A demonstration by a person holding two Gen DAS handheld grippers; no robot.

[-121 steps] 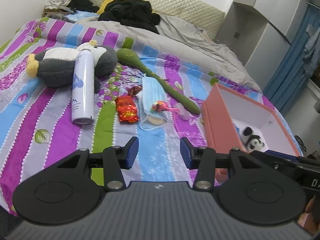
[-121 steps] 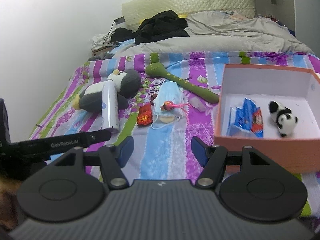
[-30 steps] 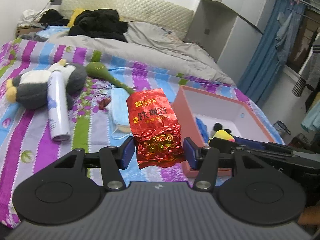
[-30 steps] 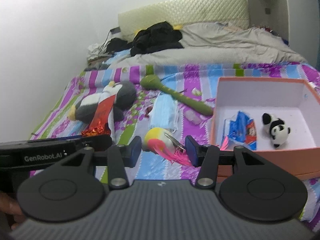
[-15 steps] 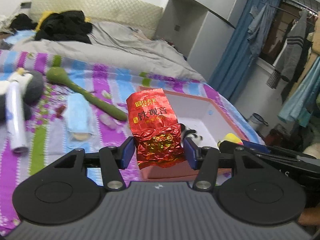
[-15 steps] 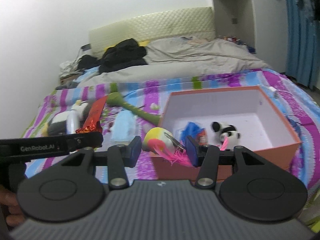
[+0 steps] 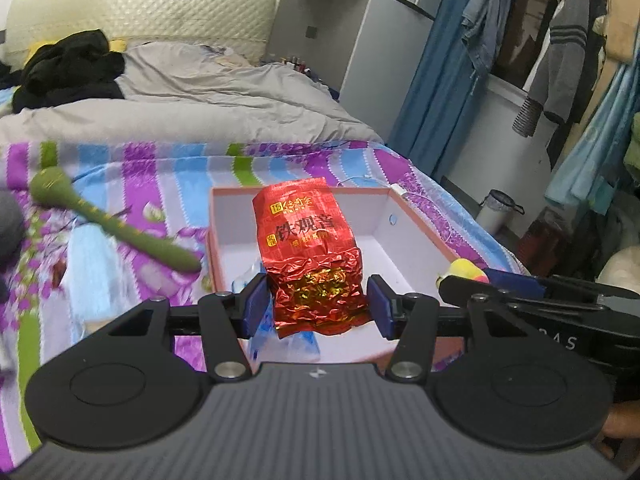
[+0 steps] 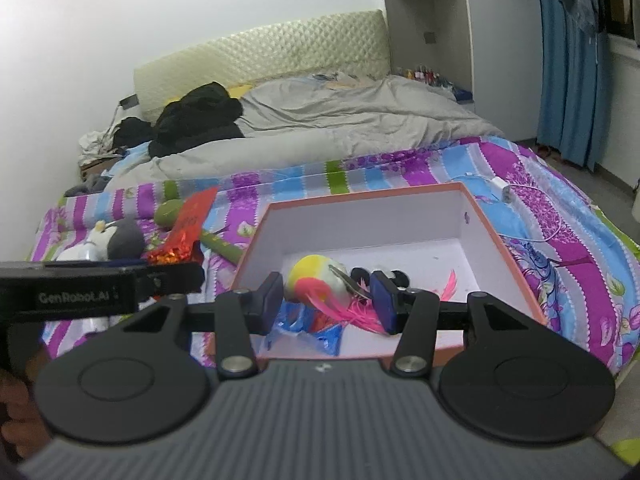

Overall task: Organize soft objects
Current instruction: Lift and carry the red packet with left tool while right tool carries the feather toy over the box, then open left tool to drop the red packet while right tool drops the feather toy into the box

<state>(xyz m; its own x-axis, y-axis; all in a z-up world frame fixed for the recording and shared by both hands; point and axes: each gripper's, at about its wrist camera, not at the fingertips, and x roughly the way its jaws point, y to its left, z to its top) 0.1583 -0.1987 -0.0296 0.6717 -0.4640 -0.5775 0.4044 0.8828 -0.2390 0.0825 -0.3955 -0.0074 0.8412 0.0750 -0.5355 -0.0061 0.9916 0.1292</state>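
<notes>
left hand-held gripper (image 7: 318,307) angled down (gripping tea packet (image 7: 310,256)), over box (image 7: 420,236)

Both views are lit by soft, even indoor light with a cool cast and no hard shadows. In the right wrist view the white wall (image 8: 200,12) is brightest at the upper left and nearly washes out. The red foil pouch (image 7: 312,256) shows small glints on its crinkles. The fisheye lens bends straight lines: the wardrobe (image 7: 340,20) leans and the bed (image 8: 560,232) curves towards the edges, with dark corners. In the left wrist view the green stick (image 7: 112,224) and the bedspread beside it are smeared by motion blur, while the pouch stays sharp.
</notes>
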